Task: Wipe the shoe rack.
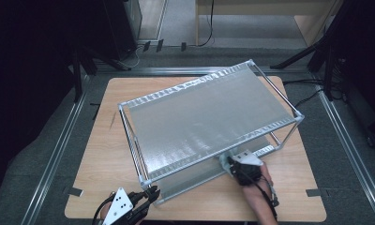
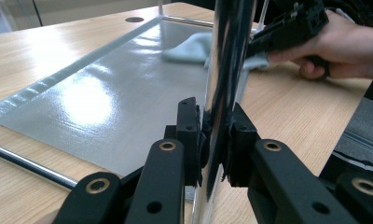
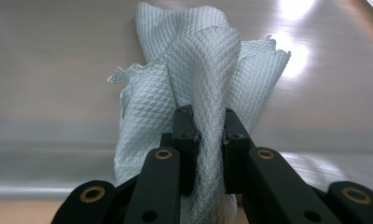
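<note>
Cloth [image 1: 224, 161], pale blue and waffle-textured, sits on the lower shelf [image 1: 195, 180] of a two-tier metal rack [image 1: 209, 112] in the high view, at the near right edge, where the right gripper [image 1: 228, 161] reaches in under the top shelf. At the near left corner the left gripper [image 1: 153, 191] meets the rack's chrome post [image 1: 143, 180].

From the left gripper view, its jaws are pressed onto that post [image 2: 222, 93], steadying the rack. Farther off, the cloth [image 2: 194, 49] lies on the lower shelf [image 2: 105, 98] beside the other hand [image 2: 343, 49].

From the right gripper view, the jaws pinch a bunched fold of the cloth [image 3: 208, 84], the rest fanned out on the shelf [image 3: 58, 70].

Risks, as I judge them: the pinch holds only a narrow fold (most of the fabric hangs loose), so a hard wipe could drag it free. The polished post is slick, so the bracing jaws could slide and let the light rack skid across the table [image 1: 96, 154]. Working beneath the top tier, the right gripper could also knock its frame.
</note>
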`<state>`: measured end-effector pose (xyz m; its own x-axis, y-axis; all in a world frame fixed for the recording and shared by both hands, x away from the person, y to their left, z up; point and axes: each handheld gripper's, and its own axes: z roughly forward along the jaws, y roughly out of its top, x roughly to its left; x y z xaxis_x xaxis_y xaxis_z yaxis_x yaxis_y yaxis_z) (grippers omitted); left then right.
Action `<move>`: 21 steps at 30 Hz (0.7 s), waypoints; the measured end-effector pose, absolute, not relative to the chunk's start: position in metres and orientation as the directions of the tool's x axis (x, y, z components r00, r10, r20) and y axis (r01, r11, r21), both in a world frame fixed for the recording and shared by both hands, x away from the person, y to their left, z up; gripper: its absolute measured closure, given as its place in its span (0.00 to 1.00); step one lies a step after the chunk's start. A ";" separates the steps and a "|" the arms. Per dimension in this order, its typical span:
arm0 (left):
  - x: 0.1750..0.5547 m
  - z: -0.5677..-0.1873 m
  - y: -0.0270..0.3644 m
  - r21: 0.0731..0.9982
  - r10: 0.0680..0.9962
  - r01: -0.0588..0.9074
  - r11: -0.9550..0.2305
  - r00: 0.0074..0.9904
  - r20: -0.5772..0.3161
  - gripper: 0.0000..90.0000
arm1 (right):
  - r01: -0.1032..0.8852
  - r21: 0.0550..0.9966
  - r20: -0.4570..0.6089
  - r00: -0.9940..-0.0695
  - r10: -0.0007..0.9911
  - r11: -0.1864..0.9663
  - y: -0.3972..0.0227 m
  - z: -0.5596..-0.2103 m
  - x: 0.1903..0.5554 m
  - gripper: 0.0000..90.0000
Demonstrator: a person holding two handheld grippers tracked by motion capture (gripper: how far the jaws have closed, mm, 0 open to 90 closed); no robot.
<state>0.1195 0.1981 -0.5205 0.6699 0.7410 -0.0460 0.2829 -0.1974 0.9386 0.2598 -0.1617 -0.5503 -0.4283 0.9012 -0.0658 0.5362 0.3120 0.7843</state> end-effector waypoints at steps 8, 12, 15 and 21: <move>0.120 -0.521 0.199 0.939 0.739 0.286 -0.191 0.672 -0.055 0.89 | 0.581 0.793 -0.002 -0.300 0.954 0.184 -0.201 -0.547 0.270 0.89; 0.120 -0.521 0.198 0.938 0.741 0.288 -0.191 0.669 -0.055 0.89 | 0.567 0.789 -0.004 -0.377 0.926 0.235 -0.166 -0.549 0.256 0.89; 0.120 -0.521 0.198 0.939 0.741 0.288 -0.189 0.669 -0.057 0.89 | 0.535 0.789 -0.026 -0.462 0.886 0.302 -0.130 -0.552 0.240 0.89; 0.119 -0.521 0.199 0.939 0.741 0.290 -0.186 0.668 -0.060 0.89 | 0.473 0.786 -0.012 -0.633 0.774 0.399 -0.064 -0.553 0.204 0.89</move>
